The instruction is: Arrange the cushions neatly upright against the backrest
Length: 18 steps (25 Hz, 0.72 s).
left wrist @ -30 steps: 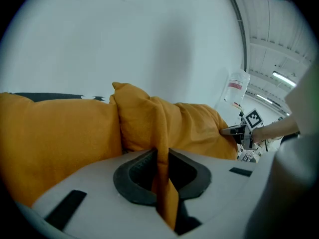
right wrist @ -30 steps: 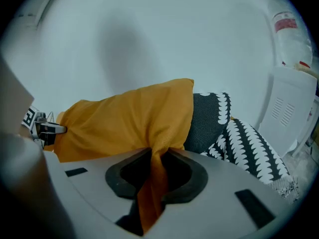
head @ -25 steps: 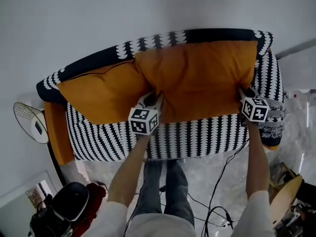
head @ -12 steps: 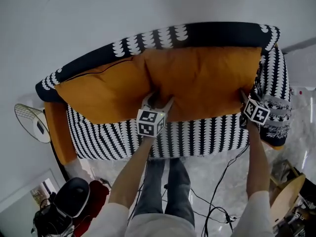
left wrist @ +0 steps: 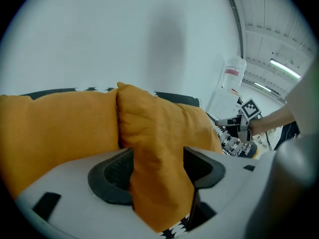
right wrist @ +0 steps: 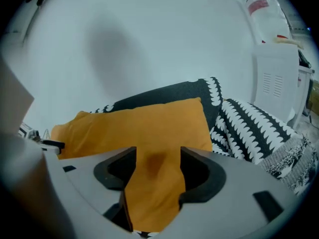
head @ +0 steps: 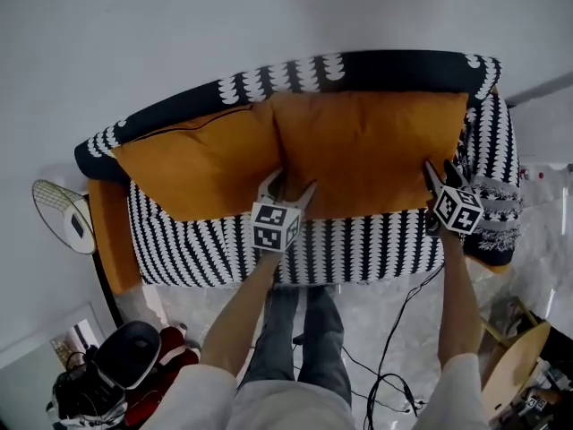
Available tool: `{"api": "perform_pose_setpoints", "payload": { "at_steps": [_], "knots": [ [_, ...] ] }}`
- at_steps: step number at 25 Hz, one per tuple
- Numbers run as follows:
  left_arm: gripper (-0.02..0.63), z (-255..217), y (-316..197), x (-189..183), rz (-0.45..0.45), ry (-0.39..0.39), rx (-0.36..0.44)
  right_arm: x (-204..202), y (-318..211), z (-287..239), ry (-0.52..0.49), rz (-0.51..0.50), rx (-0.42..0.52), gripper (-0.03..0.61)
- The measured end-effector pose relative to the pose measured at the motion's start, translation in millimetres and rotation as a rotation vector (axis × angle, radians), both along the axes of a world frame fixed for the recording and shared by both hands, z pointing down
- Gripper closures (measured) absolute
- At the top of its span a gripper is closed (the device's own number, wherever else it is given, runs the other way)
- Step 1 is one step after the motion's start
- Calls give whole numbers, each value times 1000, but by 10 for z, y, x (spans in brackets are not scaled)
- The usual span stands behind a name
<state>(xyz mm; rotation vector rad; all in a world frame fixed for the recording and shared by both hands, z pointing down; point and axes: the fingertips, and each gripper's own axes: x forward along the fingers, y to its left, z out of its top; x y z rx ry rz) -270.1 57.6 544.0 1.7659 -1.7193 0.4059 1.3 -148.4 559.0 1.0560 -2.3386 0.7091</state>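
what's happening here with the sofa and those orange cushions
A person stands at a black-and-white patterned sofa with a gripper in each hand. Two orange cushions lean upright against the backrest. Both grippers are at the right-hand cushion. The left gripper is at its lower left corner, jaws opening with the fabric between them. The right gripper is at its lower right corner, jaws apart around the fabric. The left-hand cushion sits beside it, touching it.
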Motion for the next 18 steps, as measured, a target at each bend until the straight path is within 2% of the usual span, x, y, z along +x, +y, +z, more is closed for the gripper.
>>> {"api": "perform_pose_setpoints", "payload": {
  "at_steps": [2,5,9,11,14,18],
  "knots": [
    [310,-138,29,-12,-5,1,19,-77,86,-195,-23,-10,15,295],
    [310,-371,70,-41,-13,8,47,-209,205,-511,-51,-12,46,385],
    [319,-754,171,-50,-11,4,90,-348,400,-975,-84,-28,75,451],
    [379,-1020,251,-109,-16,-3,121,-420,502,-1253,-97,-50,103,486],
    [531,-1457,269,-236,-19,-5,192,-509,604,-1658,-111,-80,152,523],
    [582,-1971,263,-204,18,-55,269,-586,749,-2171,-234,-146,213,545]
  ]
}}
